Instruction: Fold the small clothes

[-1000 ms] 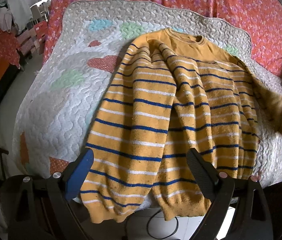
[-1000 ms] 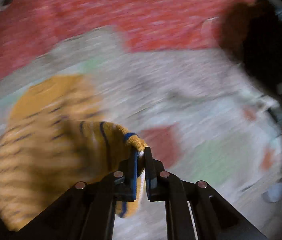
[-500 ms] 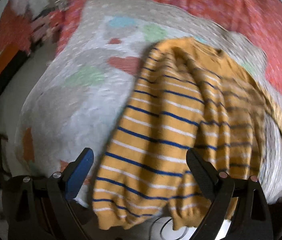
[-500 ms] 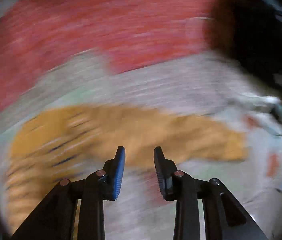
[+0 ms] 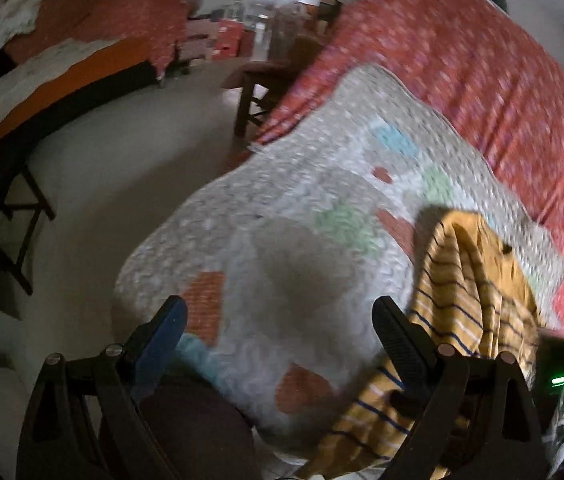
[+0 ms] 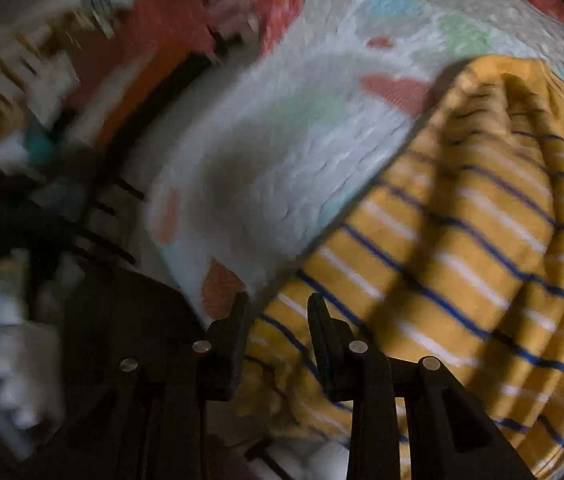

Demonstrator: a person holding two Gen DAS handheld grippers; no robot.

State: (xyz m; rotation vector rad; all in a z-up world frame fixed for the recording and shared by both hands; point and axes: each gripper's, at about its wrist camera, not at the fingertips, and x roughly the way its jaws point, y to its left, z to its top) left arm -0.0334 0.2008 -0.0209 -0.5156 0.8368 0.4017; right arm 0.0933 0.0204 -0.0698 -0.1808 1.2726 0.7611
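A mustard sweater (image 5: 478, 280) with blue and white stripes lies on a pale patchwork quilt (image 5: 302, 240), its sleeves folded in over the body. My left gripper (image 5: 282, 320) stands wide open over bare quilt to the left of the sweater, with nothing between its fingers. In the right wrist view the sweater (image 6: 462, 240) fills the right side, in shadow. My right gripper (image 6: 277, 312) hovers over the sweater's lower left edge by the quilt (image 6: 282, 140). Its jaws are opening; striped knit shows in the gap, and the pads do not press on it.
The quilt covers a bed with a red flowered bedspread (image 5: 482, 80). A wooden chair (image 5: 269, 76) stands at the bed's far left corner on pale floor (image 5: 121, 152). An orange-edged bed (image 5: 61, 76) lies across the room. A device with a green light (image 5: 562, 380) is at the right.
My right gripper let go of the sleeve cuff, opened and swung across to the sweater's lower left edge. My left gripper swung left off the sweater and rolled, staying open.
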